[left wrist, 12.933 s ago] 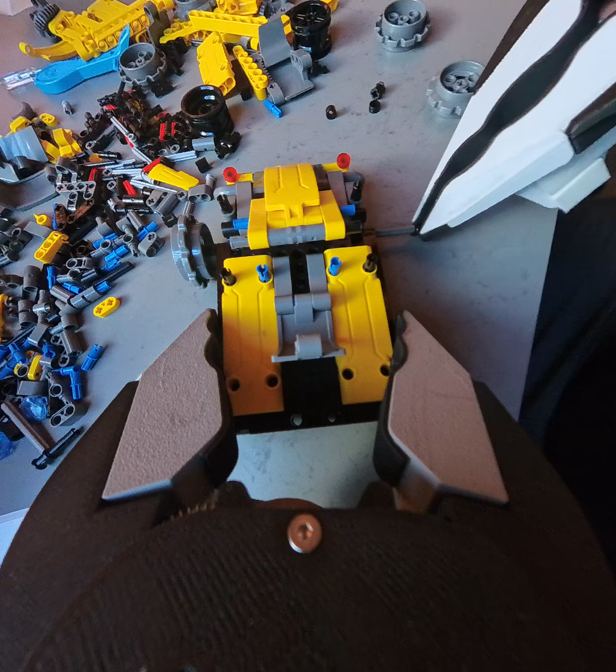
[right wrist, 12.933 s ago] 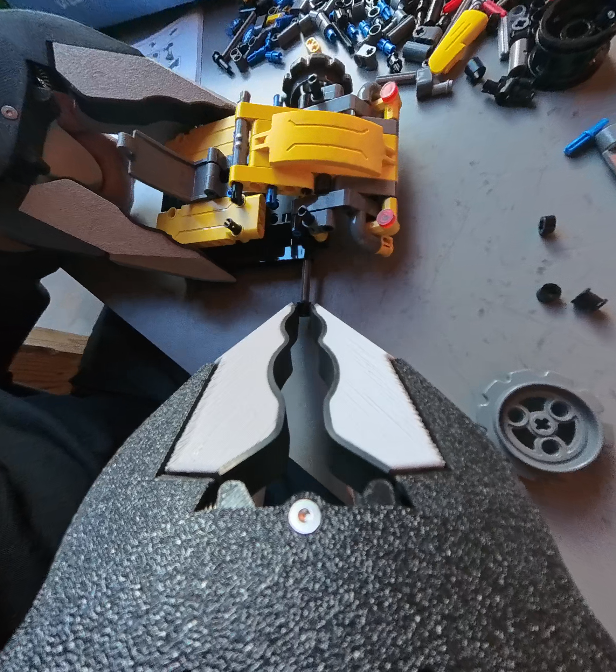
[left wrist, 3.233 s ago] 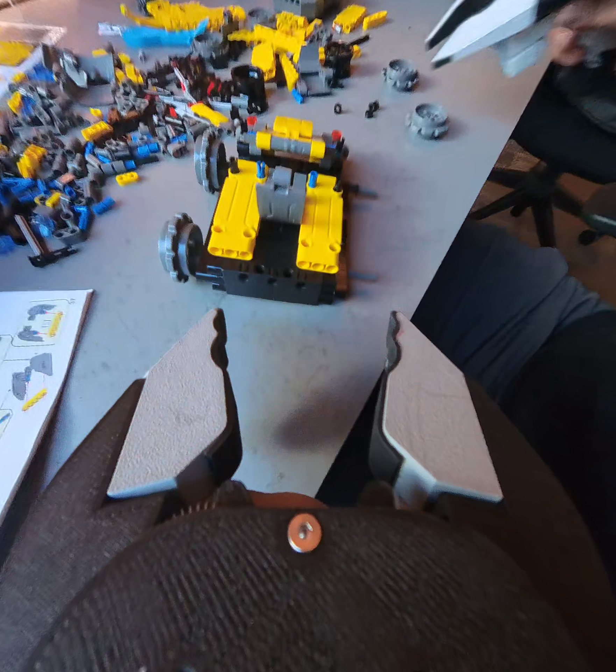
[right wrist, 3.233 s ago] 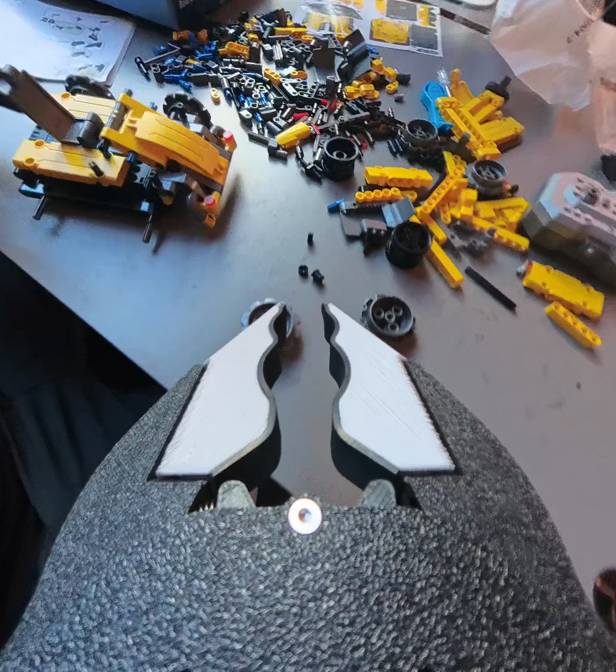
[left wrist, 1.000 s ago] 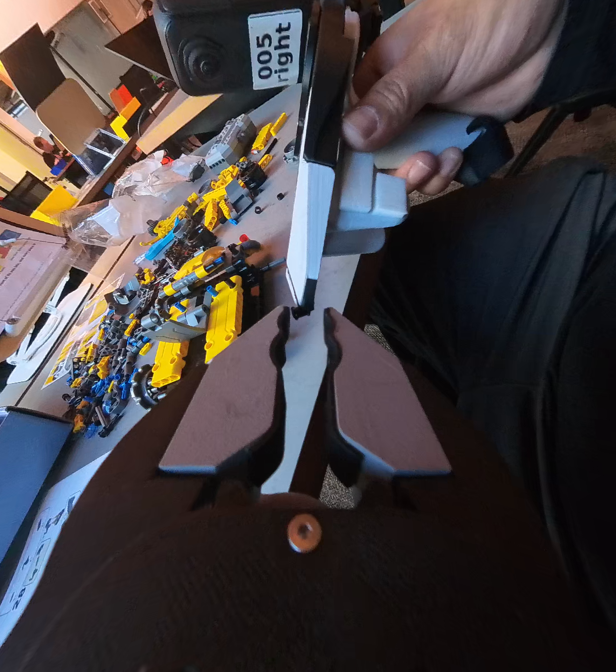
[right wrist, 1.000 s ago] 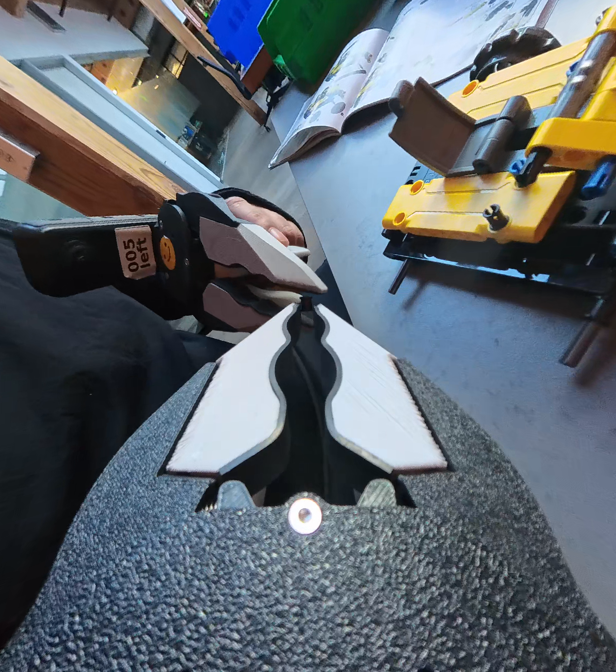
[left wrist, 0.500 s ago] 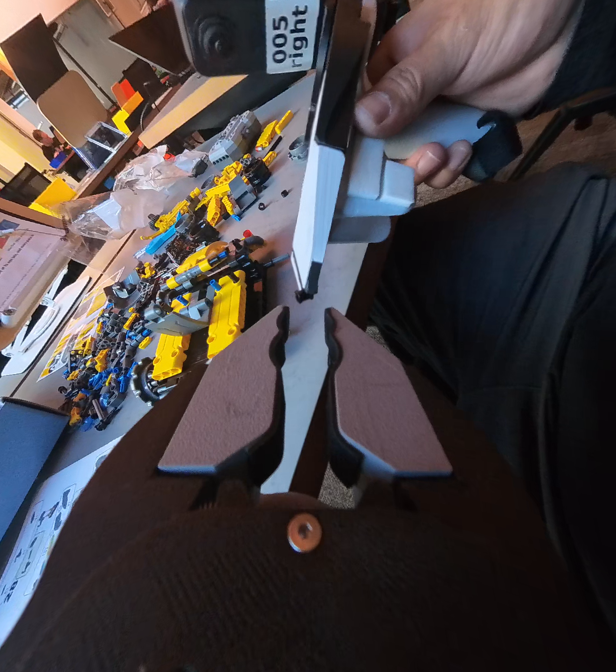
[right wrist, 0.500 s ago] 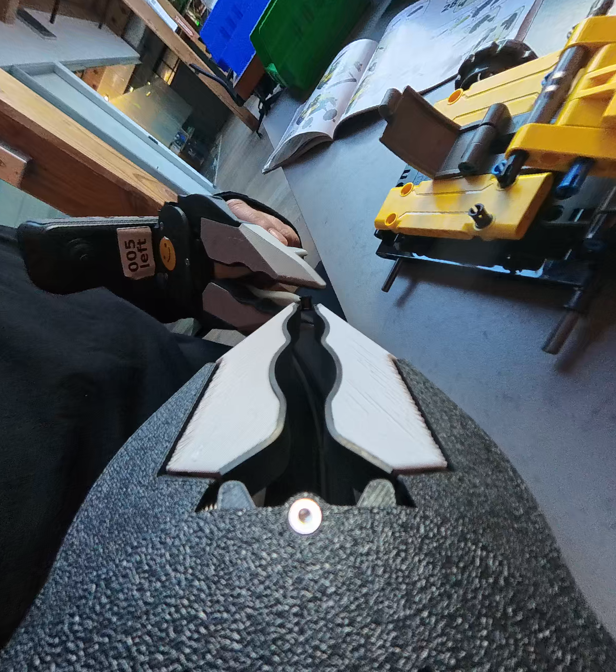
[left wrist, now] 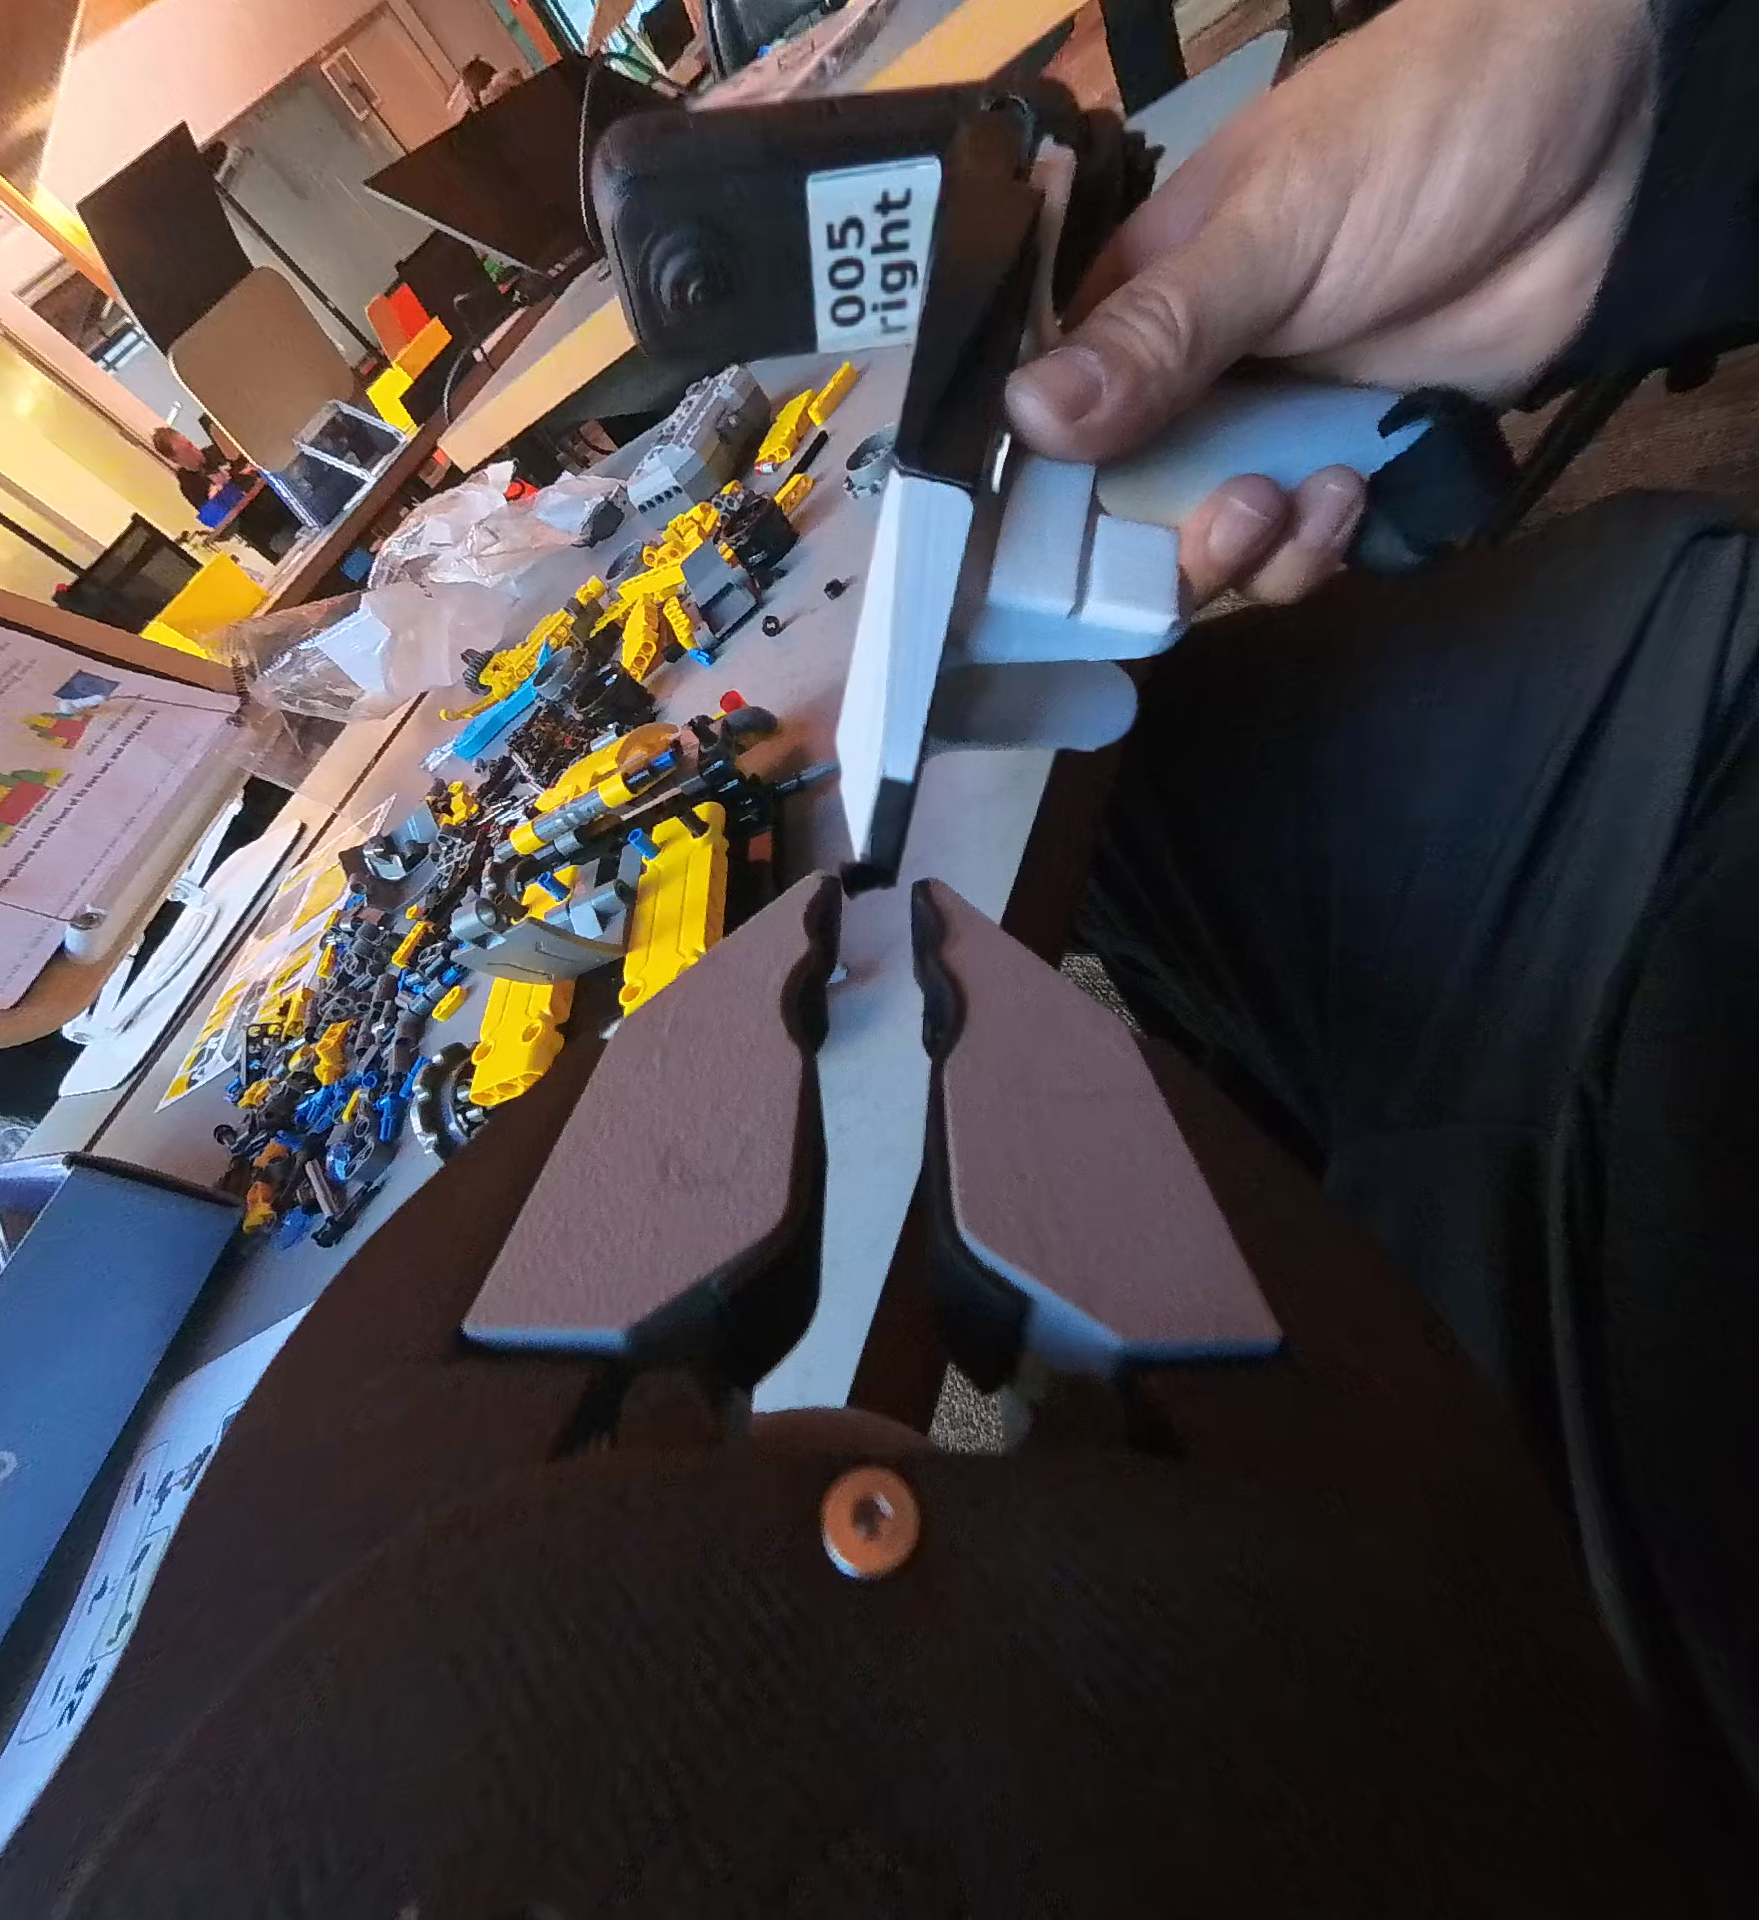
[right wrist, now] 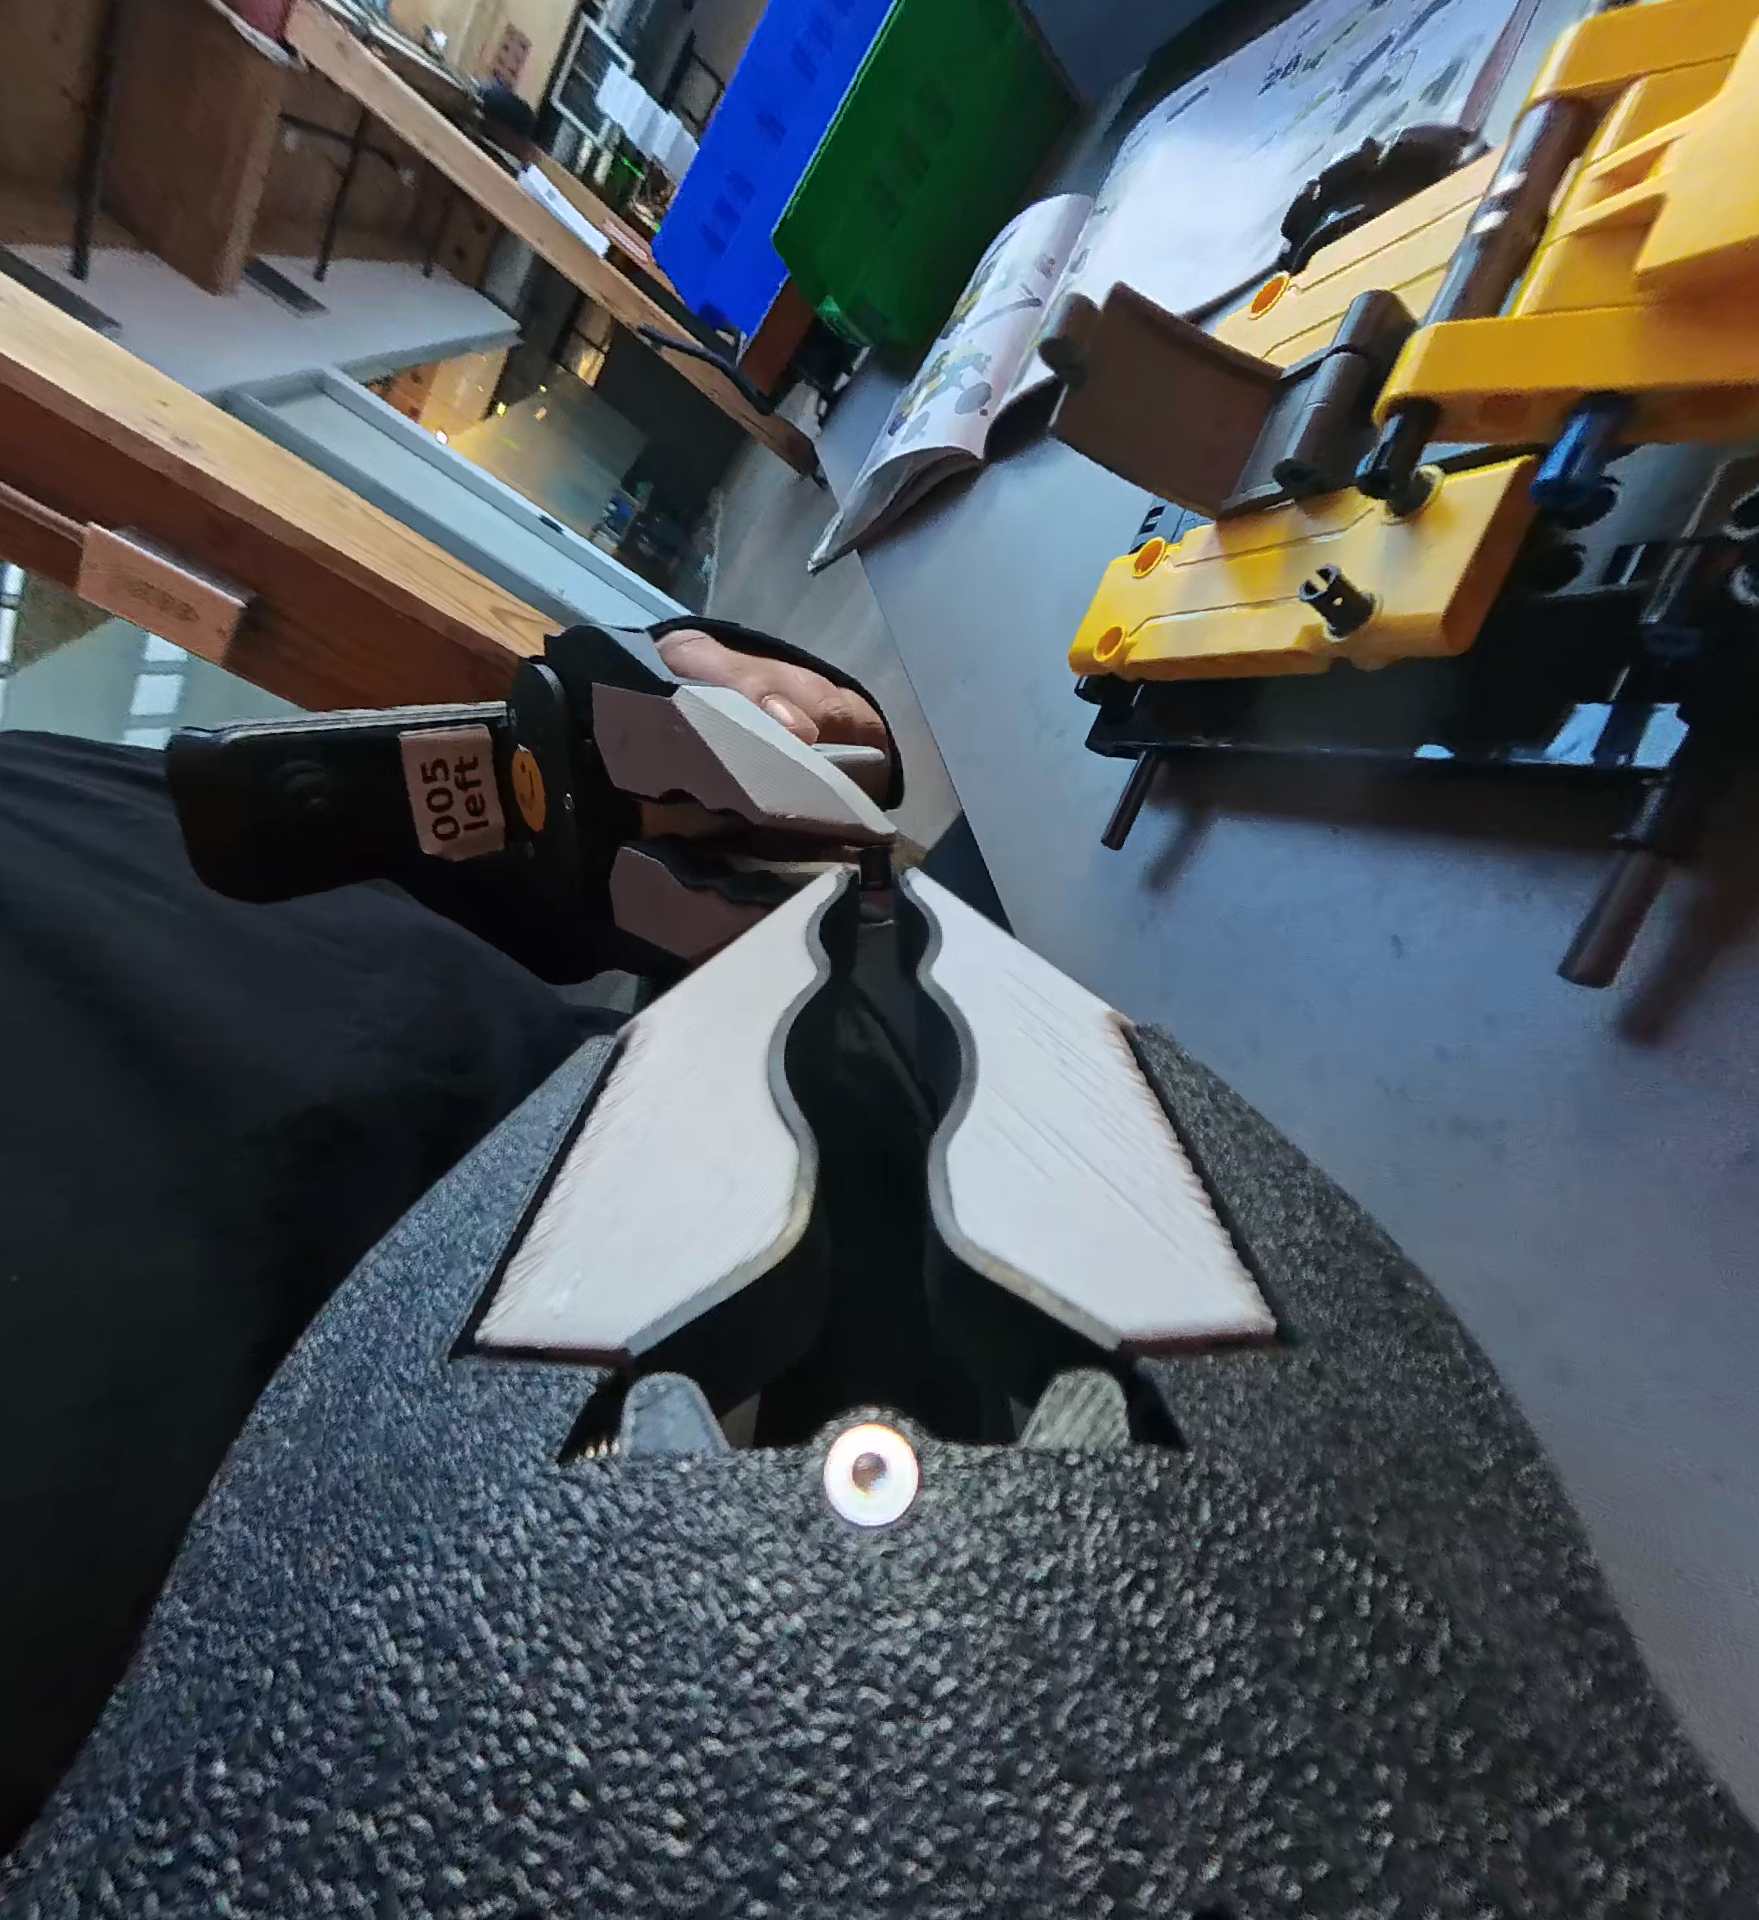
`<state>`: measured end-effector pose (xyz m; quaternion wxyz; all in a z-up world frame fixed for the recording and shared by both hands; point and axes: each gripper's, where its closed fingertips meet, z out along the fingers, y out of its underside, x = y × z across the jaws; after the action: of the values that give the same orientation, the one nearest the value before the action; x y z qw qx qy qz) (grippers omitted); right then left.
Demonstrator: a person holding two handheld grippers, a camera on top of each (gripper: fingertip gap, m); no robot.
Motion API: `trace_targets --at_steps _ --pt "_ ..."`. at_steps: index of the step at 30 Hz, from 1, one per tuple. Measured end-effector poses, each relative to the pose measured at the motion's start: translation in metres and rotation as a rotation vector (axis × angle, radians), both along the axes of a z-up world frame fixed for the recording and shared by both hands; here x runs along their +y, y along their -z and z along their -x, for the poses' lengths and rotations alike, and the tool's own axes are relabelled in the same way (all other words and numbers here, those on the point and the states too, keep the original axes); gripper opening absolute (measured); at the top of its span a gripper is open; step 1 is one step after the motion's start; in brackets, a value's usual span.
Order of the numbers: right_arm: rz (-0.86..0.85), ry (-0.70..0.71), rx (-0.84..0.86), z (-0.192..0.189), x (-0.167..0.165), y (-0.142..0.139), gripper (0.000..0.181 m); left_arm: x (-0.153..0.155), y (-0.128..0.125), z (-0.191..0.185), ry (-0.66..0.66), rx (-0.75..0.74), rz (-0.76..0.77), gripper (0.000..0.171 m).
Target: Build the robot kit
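Note:
My right gripper (right wrist: pixel 873 881) is shut on a small black piece (right wrist: pixel 873 862) held at its white fingertips. In the left wrist view it shows edge-on (left wrist: pixel 880 821), held by a person's hand (left wrist: pixel 1374 229). My left gripper (left wrist: pixel 873 899) has its brown jaws a narrow gap apart, its tips right at the black piece (left wrist: pixel 859 878); it also shows in the right wrist view (right wrist: pixel 750 821). Both grippers meet off the table's front edge, over a dark-clothed lap (left wrist: pixel 1477 987). A yellow and black brick vehicle (left wrist: pixel 667 894) (right wrist: pixel 1374 540) sits on the grey table (right wrist: pixel 1322 1143), in neither gripper.
A heap of loose yellow, blue and dark pieces (left wrist: pixel 355 1039) lies left of the vehicle. An open instruction booklet (right wrist: pixel 979 343), a blue box (left wrist: pixel 44 1371) and plastic bags (left wrist: pixel 387 623) lie on the table. Blue and green crates (right wrist: pixel 854 177) stand behind. My left and right fingertips are right by each other.
Earlier my left gripper let go of the vehicle and both lifted off the table. In the last second my right gripper's tip has come down to my left gripper's tips.

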<state>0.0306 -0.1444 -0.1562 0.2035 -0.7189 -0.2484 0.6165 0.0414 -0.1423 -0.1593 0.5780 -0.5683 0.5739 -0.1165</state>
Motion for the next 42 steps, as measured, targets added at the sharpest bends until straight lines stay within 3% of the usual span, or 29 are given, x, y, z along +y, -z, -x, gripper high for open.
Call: trace_targets --at_steps 8,18,23,33,37,42 --pt "0.025 -0.017 0.03 0.006 -0.003 -0.001 0.007 0.001 -0.006 0.003 0.01 -0.02 -0.009 0.006" --pt "0.008 0.04 0.054 -0.002 0.005 -0.008 0.014 0.006 -0.003 0.005 -0.008 -0.076 0.124 0.006" --pt "-0.097 0.07 -0.059 0.0 0.003 -0.002 0.014 0.002 -0.01 0.002 0.01 -0.095 0.067 0.006" --pt "-0.063 0.018 0.044 0.007 -0.006 -0.014 0.007 -0.004 -0.017 0.001 0.019 -0.085 -0.041 0.006" --pt "-0.142 0.009 0.095 0.006 -0.01 -0.025 0.007 -0.01 -0.031 0.0 0.057 -0.233 0.117 0.024" --pt "-0.349 0.015 0.045 -0.001 -0.014 -0.031 0.007 -0.02 -0.032 0.004 0.194 -0.324 0.382 0.024"
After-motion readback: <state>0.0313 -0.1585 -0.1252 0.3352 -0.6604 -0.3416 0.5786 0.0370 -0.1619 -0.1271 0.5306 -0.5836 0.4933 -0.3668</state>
